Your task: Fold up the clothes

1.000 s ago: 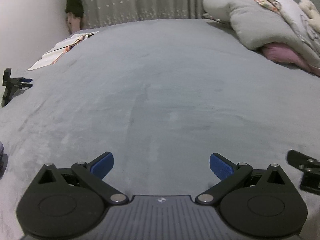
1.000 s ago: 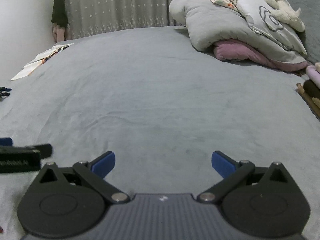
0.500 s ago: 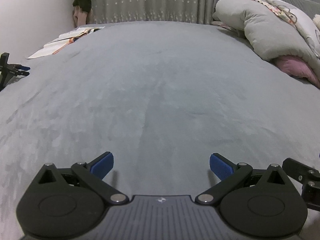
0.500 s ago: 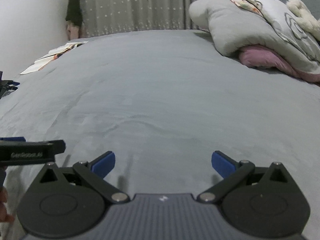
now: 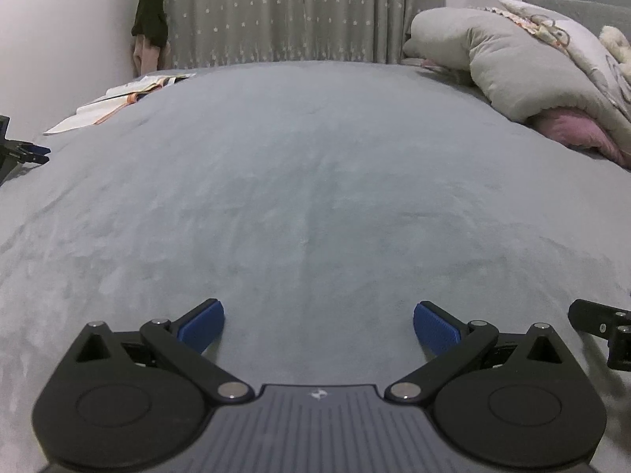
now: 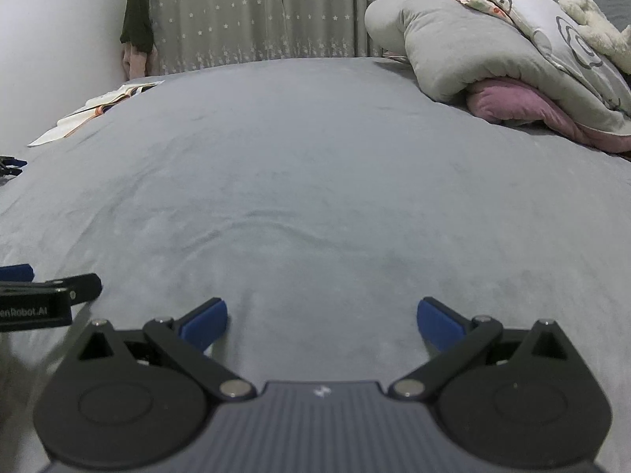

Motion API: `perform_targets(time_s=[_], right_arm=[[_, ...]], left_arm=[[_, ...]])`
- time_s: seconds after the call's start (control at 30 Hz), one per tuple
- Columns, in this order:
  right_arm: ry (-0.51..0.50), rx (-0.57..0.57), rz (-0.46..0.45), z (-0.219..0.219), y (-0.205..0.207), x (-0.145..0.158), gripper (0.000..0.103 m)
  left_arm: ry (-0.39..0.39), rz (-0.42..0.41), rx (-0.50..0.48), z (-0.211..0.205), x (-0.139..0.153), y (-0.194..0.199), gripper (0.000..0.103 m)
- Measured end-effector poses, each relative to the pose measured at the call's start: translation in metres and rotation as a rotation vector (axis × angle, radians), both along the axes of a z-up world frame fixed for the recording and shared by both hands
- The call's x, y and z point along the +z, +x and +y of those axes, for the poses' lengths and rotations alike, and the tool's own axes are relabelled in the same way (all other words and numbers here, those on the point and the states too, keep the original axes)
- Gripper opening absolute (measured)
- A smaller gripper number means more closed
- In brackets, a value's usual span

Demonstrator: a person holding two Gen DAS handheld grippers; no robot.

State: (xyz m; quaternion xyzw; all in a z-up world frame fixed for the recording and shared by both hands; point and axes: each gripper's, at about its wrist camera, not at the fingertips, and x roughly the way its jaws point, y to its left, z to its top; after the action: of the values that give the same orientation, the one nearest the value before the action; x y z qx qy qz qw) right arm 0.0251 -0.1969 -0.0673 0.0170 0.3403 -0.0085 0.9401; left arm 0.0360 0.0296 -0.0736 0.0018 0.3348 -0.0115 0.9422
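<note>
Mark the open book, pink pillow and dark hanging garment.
open book [image 5: 118, 102], left wrist view, on its spread pages.
pink pillow [image 6: 512, 104], right wrist view, on its exposed side.
dark hanging garment [image 6: 136, 19], right wrist view, mid-cloth.

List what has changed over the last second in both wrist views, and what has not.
Both grippers tipped up toward level: the curtain and the bedding pile now show more fully, and the open book sits lower in frame. Nothing was grasped or released. The left gripper and right gripper stay wide open and empty over the bare grey bedspread. No garment to fold is in view.
</note>
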Motion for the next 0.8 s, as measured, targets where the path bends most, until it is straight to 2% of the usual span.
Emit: perform_targets(time_s=[0.8], right_arm=[[-0.007,-0.002,-0.037,0.003,-0.0045,-0.0065,0.103]], left_arm=[[-0.016,-0.022,0.001,0.0039,-0.0048,-0.0022,0.103]])
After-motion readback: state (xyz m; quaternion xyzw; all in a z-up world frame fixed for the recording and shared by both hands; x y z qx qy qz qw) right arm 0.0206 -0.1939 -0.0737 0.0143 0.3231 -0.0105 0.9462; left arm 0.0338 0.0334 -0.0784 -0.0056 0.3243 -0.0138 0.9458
